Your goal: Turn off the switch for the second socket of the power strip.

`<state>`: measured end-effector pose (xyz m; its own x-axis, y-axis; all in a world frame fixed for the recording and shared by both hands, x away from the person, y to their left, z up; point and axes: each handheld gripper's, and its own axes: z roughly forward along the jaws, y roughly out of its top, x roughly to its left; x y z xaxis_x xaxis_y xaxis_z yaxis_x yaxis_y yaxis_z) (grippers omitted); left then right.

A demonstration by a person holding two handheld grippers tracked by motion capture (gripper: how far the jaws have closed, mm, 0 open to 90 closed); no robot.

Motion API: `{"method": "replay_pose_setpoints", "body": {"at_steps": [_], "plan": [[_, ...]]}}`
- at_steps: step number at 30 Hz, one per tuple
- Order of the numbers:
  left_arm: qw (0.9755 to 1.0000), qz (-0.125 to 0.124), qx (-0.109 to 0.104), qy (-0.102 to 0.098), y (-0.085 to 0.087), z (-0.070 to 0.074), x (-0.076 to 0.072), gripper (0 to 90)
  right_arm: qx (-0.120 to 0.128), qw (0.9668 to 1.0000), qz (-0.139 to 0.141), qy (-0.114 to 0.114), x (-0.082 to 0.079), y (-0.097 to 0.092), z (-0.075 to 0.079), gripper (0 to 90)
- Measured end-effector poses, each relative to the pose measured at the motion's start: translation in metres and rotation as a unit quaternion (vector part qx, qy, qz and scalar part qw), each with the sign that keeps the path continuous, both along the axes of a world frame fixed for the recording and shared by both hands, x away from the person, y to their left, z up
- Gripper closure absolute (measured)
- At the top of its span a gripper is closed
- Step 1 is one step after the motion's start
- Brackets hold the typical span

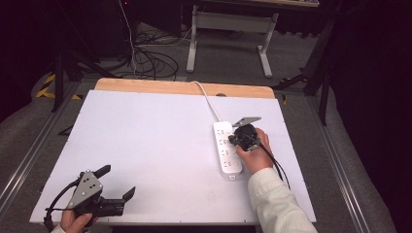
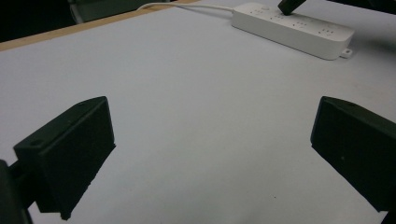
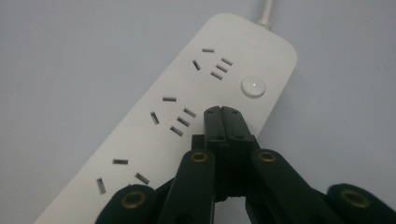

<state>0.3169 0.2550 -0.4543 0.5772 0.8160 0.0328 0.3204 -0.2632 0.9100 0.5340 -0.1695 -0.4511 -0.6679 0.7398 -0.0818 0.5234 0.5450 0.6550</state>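
Note:
A white power strip [image 1: 227, 148] lies on the right half of the white table, its cord running to the far edge. My right gripper [image 1: 235, 140] hovers over the strip with its jaws shut together and nothing between them. In the right gripper view the closed tips [image 3: 223, 112] sit just short of the round white button [image 3: 253, 87], over the strip [image 3: 154, 126]. My left gripper [image 1: 116, 182] rests at the table's near left corner, jaws wide open and empty. The left gripper view shows its two black fingers [image 2: 70, 149] spread apart, with the strip [image 2: 292, 29] far off.
The white table top [image 1: 155, 145] has a wooden strip along its far edge [image 1: 184, 87]. Beyond it stand a table frame [image 1: 233, 34] and loose cables on the floor [image 1: 145, 58]. A black cable trails from the right gripper along the sleeve [image 1: 279, 167].

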Motion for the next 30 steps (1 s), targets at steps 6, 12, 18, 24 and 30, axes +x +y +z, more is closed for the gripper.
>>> {"method": "replay_pose_setpoints", "body": {"at_steps": [6,12,18,24,30], "plan": [[1.0,0.0,0.0,0.0,0.0,0.0,0.0,0.2,0.003,1.0,-0.002,0.0,0.0,0.0,0.0,90.0],[1.0,0.0,0.002,-0.001,0.001,0.0,0.001,0.2,0.028,0.9996,-0.009,0.001,0.0,-0.003,0.002,90.0],[1.0,0.0,0.001,0.001,0.001,0.0,0.001,0.2,0.024,0.9996,-0.009,-0.015,-0.003,-0.005,0.007,90.0],[1.0,0.001,0.0,0.0,0.0,0.0,0.0,0.2,0.028,0.9991,0.003,-0.032,-0.01,-0.006,0.019,90.0],[1.0,0.001,0.002,0.0,0.001,0.0,0.001,0.2,0.041,0.9982,0.006,-0.042,-0.016,-0.009,0.031,90.0]]}}
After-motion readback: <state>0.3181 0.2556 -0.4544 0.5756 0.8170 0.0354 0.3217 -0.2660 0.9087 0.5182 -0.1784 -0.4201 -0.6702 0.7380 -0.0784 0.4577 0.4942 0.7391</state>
